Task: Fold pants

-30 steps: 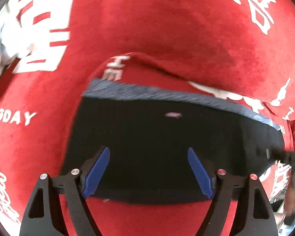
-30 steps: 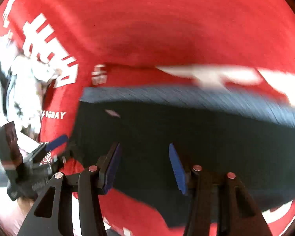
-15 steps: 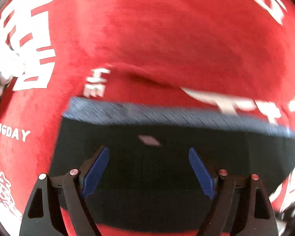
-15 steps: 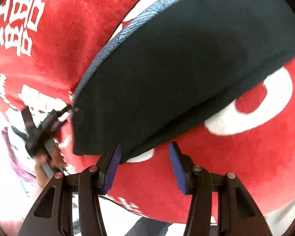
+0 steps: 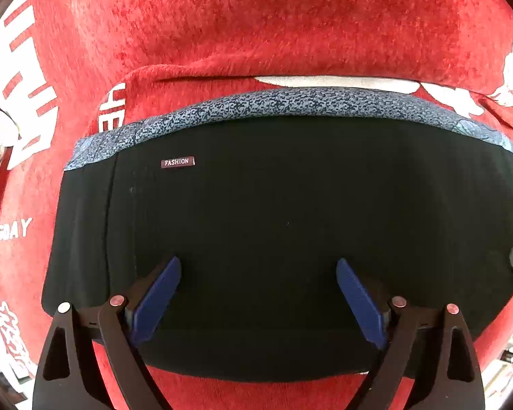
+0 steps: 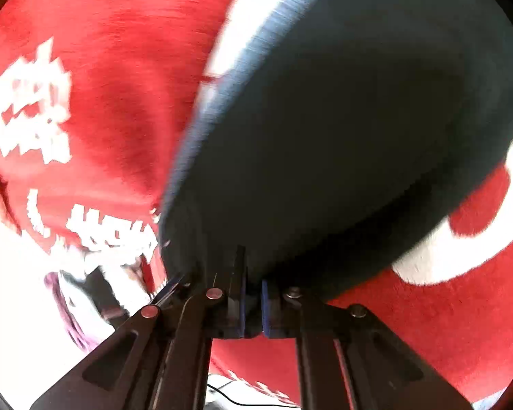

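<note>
The black pants lie folded on a red cloth, with a speckled blue-grey waistband along the far edge and a small "FASHION" label. My left gripper points down over the near part of the pants; its jaws are opening, and its blue pads stand far apart with nothing pinched. In the right wrist view the pants fill the frame, blurred. My right gripper is shut on the pants at their near corner, with dark fabric pinched between the pads.
A red plush cloth with white printed characters covers the surface under the pants. The cloth's edge and bright clutter show at the lower left of the right wrist view.
The right gripper swung round to the pants' corner and closed on the fabric. The left gripper came closer over the pants and its jaws widened.
</note>
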A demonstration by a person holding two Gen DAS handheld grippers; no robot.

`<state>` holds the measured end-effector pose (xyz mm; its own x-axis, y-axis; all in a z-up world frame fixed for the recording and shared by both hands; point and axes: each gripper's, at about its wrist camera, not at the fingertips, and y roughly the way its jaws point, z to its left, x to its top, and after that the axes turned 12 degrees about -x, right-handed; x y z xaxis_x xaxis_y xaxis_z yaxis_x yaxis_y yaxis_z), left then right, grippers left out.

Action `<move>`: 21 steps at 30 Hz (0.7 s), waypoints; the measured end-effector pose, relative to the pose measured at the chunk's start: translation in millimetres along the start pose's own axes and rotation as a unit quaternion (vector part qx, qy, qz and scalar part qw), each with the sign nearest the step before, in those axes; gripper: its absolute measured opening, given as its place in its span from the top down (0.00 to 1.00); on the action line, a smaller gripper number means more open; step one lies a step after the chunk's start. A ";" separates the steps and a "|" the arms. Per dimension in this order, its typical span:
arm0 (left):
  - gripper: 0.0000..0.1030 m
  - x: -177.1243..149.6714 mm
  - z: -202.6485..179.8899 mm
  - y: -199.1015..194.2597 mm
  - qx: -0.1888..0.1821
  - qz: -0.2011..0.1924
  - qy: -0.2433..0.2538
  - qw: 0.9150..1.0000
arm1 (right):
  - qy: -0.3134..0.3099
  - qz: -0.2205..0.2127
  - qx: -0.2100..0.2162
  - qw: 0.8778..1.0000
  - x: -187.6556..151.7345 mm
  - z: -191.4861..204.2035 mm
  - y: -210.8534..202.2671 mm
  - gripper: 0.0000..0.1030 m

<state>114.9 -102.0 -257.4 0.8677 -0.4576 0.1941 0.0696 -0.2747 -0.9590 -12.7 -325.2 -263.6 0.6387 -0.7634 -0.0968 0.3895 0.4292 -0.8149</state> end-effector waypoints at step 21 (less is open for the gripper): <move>0.08 -9.5 -131.3 -44.4 -0.084 0.022 0.064 0.994 | -0.027 -0.071 -0.085 0.994 24.3 -67.1 -176.0 0.72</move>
<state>39.0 -196.5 -189.6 0.7972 -0.5735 0.1885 -0.0590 -0.3848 -0.9211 -110.2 -451.6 -160.9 0.6216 -0.7816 0.0521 0.3633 0.2287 -0.9032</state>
